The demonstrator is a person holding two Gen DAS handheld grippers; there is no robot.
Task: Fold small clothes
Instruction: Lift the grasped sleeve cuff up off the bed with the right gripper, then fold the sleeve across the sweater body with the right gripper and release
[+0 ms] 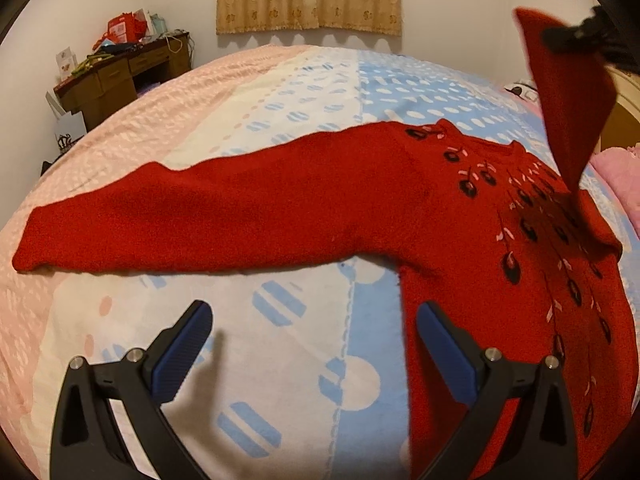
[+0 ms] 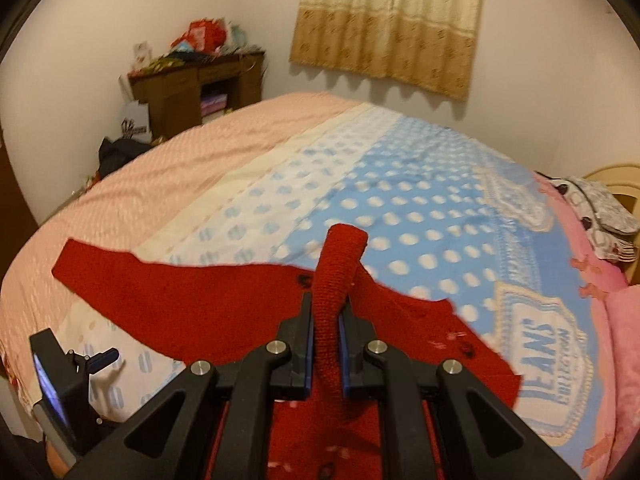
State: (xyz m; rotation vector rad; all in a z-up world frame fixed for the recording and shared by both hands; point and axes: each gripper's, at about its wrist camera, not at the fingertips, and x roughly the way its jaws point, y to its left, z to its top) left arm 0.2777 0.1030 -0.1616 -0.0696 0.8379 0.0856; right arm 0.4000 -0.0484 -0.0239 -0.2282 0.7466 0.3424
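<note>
- The red knitted sweater with dark embroidered flowers lies face up on the bed's pink, cream and blue dotted cover, one sleeve stretched flat to the left in the left wrist view.
- The right gripper has its fingers clamped on the other sleeve, lifted clear above the sweater's body.
- The left gripper hovers over bare cover just beside the body's edge, fingers wide apart, holding nothing.
- Risk: the clamped cuff looks bunched, though blur makes this uncertain; laid down so, it could leave a twisted, lumpy fold.
- Risk: pulling the raised sleeve across may drag the unpinned body and skew it.
</note>
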